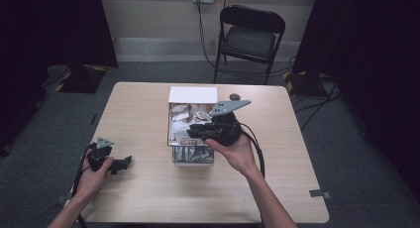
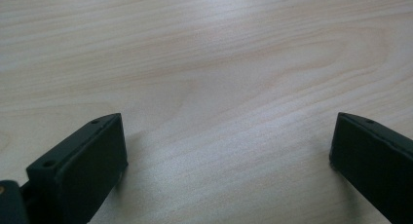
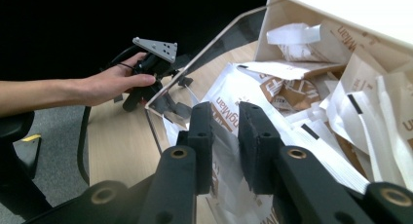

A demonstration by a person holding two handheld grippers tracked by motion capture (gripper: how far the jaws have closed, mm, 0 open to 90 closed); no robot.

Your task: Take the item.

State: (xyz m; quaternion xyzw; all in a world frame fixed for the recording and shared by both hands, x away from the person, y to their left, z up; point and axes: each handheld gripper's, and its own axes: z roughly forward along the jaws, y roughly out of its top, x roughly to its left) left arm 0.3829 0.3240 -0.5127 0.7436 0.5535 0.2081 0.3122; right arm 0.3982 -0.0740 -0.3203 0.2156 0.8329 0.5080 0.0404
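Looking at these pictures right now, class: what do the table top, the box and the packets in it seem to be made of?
Table top: pale wood or wood-look laminate, matte, with visible grain.
Box: clear rigid plastic walls, seemingly; you see through them.
Packets: white and brown printed paper, creased; possibly coated.

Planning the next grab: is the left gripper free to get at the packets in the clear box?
Probably yes. The left gripper rests open on bare table, nothing between it and the box. But the right gripper already hangs over the packets, crowding the opening.
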